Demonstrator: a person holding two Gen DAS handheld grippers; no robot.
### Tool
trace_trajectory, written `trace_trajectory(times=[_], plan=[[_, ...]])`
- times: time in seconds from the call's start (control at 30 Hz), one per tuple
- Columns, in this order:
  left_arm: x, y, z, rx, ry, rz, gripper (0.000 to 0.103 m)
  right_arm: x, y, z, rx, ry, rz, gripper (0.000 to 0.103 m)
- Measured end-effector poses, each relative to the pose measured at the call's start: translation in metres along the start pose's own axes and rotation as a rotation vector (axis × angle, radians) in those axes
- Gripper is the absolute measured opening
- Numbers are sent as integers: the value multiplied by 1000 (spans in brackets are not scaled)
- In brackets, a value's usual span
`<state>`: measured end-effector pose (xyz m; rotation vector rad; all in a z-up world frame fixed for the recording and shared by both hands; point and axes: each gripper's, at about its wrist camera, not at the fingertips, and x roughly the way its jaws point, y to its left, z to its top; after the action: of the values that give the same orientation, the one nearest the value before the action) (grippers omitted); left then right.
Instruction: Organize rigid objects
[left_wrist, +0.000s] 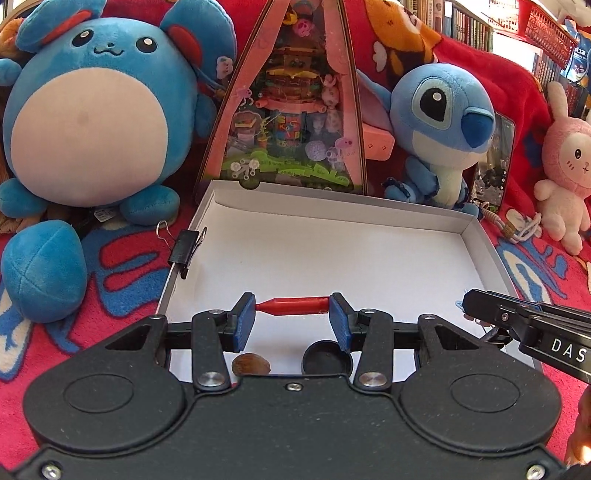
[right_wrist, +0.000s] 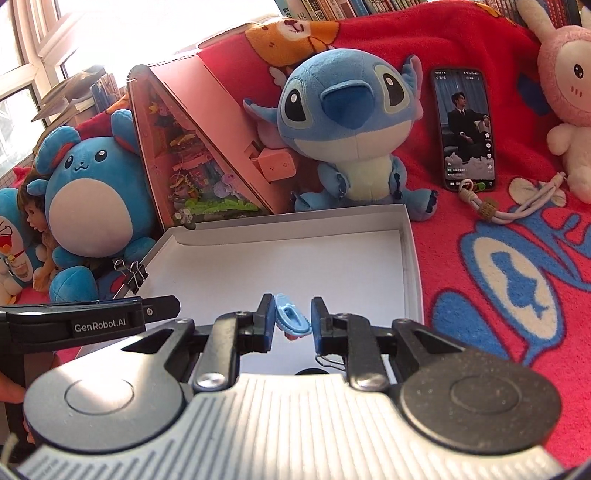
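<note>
A shallow white box (left_wrist: 343, 216) lies on a red blanket; it also shows in the right wrist view (right_wrist: 410, 251). My left gripper (left_wrist: 291, 308) is shut on a red tapered plastic piece (left_wrist: 295, 306), held end to end between the blue pads above the box floor. A brown nut-like piece (left_wrist: 250, 364) and a black round cap (left_wrist: 325, 360) lie in the box under it. My right gripper (right_wrist: 290, 319) is open over the box; a small blue clip-like piece (right_wrist: 291, 319) leans against its left finger. A black binder clip (left_wrist: 184, 245) grips the box's left wall.
Plush toys ring the box: a round blue one (left_wrist: 88, 110), a blue Stitch (left_wrist: 439, 122) and a pink rabbit (left_wrist: 565, 162). A pink triangular diorama (left_wrist: 291, 103) stands behind the box. A phone (right_wrist: 467, 129) leans on the blanket, a cord (right_wrist: 491, 212) below it.
</note>
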<state>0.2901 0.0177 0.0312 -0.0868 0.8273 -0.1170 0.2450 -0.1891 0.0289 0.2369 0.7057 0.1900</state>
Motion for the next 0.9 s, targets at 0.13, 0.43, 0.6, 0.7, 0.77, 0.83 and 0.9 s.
trace_trajectory(times=[0.13,0.43,0.6,0.7,0.77,0.83,0.9], plan=[[2,-4,-3,39,-3,23,42,7,0,0,-6,15,-10,25],[5,-8,-9,59,7,60,42,15,4,-3,-18,31,-9,25],[5,-8,-11,58,15,67,42,19,8,-8,-42,48,-16,25],[7,-8,-12,62,22,70,42,21,8,-10,-51,57,-20,25],[8,-8,-12,59,24,70,42,22,9,-11,-54,63,-21,25],[9,-7,-11,56,26,69,42,22,9,-11,-58,67,-23,25],[9,-7,-11,56,28,69,42,22,9,-11,-59,68,-25,25]])
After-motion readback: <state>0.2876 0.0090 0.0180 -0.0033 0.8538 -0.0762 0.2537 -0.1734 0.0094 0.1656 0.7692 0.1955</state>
